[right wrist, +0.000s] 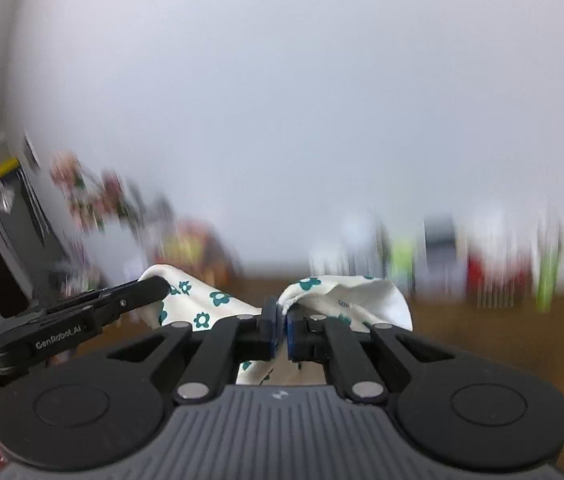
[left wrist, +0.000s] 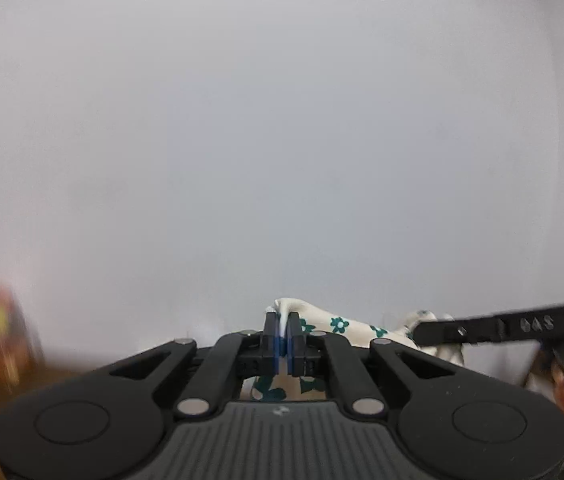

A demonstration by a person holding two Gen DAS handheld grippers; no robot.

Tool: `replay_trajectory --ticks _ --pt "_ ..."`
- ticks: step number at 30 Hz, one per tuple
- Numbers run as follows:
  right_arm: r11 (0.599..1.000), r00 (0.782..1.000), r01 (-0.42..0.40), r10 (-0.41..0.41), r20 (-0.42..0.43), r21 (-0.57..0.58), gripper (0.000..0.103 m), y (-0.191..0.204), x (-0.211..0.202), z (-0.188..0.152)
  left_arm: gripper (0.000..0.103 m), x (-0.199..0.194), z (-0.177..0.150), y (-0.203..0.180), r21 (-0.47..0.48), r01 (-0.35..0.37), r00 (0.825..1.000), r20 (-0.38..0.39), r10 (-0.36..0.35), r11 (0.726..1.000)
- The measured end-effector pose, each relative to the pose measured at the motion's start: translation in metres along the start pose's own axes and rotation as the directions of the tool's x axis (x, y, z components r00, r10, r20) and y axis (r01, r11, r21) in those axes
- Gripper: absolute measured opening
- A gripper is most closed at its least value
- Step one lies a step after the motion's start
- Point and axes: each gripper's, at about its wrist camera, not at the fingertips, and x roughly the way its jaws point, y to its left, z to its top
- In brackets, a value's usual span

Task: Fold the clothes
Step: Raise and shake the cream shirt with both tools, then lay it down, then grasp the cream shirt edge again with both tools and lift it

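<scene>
My left gripper [left wrist: 282,334] is clamped on the garment [left wrist: 338,326], blue pads pressed together with a cream fold sticking up between them. The garment is cream-white fabric printed with small dark green flowers, lifted in the air, not lying on anything I can see. From the left wrist view it stretches rightward from my pinch toward the right gripper [left wrist: 422,328], whose black finger reaches in from the right edge and meets the cloth there. More of the flower print hangs below my fingers, seen through the gap in the linkage. In the right wrist view my right gripper [right wrist: 281,320] is closed on a hemmed edge of the same garment [right wrist: 346,296]; the cloth bunches up and puffs to the right of the pads. A span runs left to the left gripper [right wrist: 154,286], which pinches the other raised corner. Wooden tabletop [right wrist: 482,328] lies behind and below, background clutter blurred. Plain pale wall [left wrist: 282,120] fills the rest.
</scene>
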Motion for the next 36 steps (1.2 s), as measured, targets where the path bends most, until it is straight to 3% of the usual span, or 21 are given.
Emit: replay_trajectory --ticks 3,6,9,11,12,13,14,15,16,18,19,21,22,24,25,26,27,29,33,36 --pt "0.995 0.987 -0.013 0.028 0.156 -0.099 0.004 0.021 -0.035 0.049 0.002 -0.026 0.049 -0.021 0.069 -0.003 0.988 0.154 -0.007 0.998" --pt "0.986 0.982 -0.002 0.033 0.184 -0.166 0.004 0.02 -0.06 0.045 0.002 -0.053 0.044 -0.049 0.177 0.031 0.982 0.177 -0.063 0.984" --pt "0.979 0.994 0.012 0.011 0.113 -0.204 0.004 0.0 -0.071 0.007 0.002 -0.072 -0.005 -0.074 0.264 0.124 0.984 0.09 -0.153 0.957" --pt "0.981 1.0 0.023 -0.024 -0.003 -0.192 0.004 -0.023 -0.066 -0.037 0.002 -0.075 -0.054 -0.089 0.297 0.213 0.977 -0.032 -0.213 0.931" --pt "0.984 0.997 0.029 -0.041 -0.064 -0.176 0.004 -0.035 -0.063 -0.06 0.002 -0.073 -0.081 -0.096 0.298 0.263 0.964 -0.114 -0.239 0.918" --pt "0.989 0.989 0.039 -0.059 -0.135 -0.145 0.004 -0.049 -0.057 -0.086 0.002 -0.068 -0.111 -0.103 0.287 0.317 0.942 -0.208 -0.264 0.904" --pt "0.993 0.975 0.055 -0.077 -0.209 -0.109 0.004 -0.063 -0.05 -0.112 0.002 -0.061 -0.14 -0.109 0.253 0.369 0.908 -0.303 -0.289 0.894" --pt "0.995 0.957 0.07 -0.087 -0.277 -0.071 0.005 -0.077 -0.044 -0.136 0.002 -0.052 -0.17 -0.114 0.203 0.416 0.862 -0.398 -0.314 0.887" --pt "0.995 0.935 0.095 -0.096 -0.341 -0.021 0.006 -0.09 -0.039 -0.158 0.002 -0.043 -0.2 -0.12 0.147 0.457 0.806 -0.486 -0.338 0.877" --pt "0.985 0.887 0.152 -0.098 -0.451 0.085 0.013 -0.117 -0.029 -0.198 0.002 -0.026 -0.248 -0.125 0.04 0.475 0.717 -0.596 -0.36 0.879" --pt "0.979 0.88 0.167 -0.095 -0.465 0.116 0.015 -0.123 -0.029 -0.208 0.002 -0.021 -0.261 -0.123 0.003 0.468 0.696 -0.618 -0.366 0.884" --pt "0.97 0.877 0.188 -0.095 -0.47 0.155 0.026 -0.13 -0.031 -0.223 0.002 -0.015 -0.275 -0.115 -0.048 0.443 0.682 -0.631 -0.371 0.895" --pt "0.964 0.876 0.199 -0.095 -0.473 0.174 0.029 -0.134 -0.032 -0.23 0.002 -0.015 -0.278 -0.112 -0.056 0.431 0.684 -0.631 -0.366 0.901" --pt "0.967 0.881 0.188 -0.088 -0.465 0.173 0.043 -0.126 -0.037 -0.238 0.007 -0.017 -0.276 -0.11 -0.047 0.406 0.704 -0.621 -0.345 0.913" --pt "0.969 0.884 0.18 -0.084 -0.46 0.169 0.046 -0.121 -0.039 -0.241 0.01 -0.017 -0.274 -0.108 -0.029 0.395 0.714 -0.619 -0.326 0.918" --pt "0.972 0.885 0.171 -0.08 -0.458 0.161 0.049 -0.115 -0.039 -0.242 0.019 -0.016 -0.27 -0.106 0.0 0.384 0.725 -0.619 -0.302 0.923" --pt "0.975 0.885 0.161 -0.073 -0.461 0.156 0.052 -0.11 -0.037 -0.242 0.035 -0.014 -0.267 -0.103 0.03 0.371 0.735 -0.621 -0.273 0.928" --pt "0.979 0.878 0.138 -0.052 -0.475 0.147 0.056 -0.099 -0.031 -0.243 0.052 -0.012 -0.265 -0.1 0.098 0.34 0.753 -0.624 -0.209 0.935" --pt "0.995 0.85 0.085 -0.043 -0.525 0.058 0.06 -0.066 -0.007 -0.254 0.054 -0.006 -0.266 -0.09 0.206 0.297 0.775 -0.622 -0.109 0.932" --pt "0.997 0.83 0.064 -0.082 -0.551 -0.051 0.06 -0.041 0.01 -0.264 0.054 0.01 -0.276 -0.096 0.268 0.286 0.776 -0.627 -0.059 0.92"
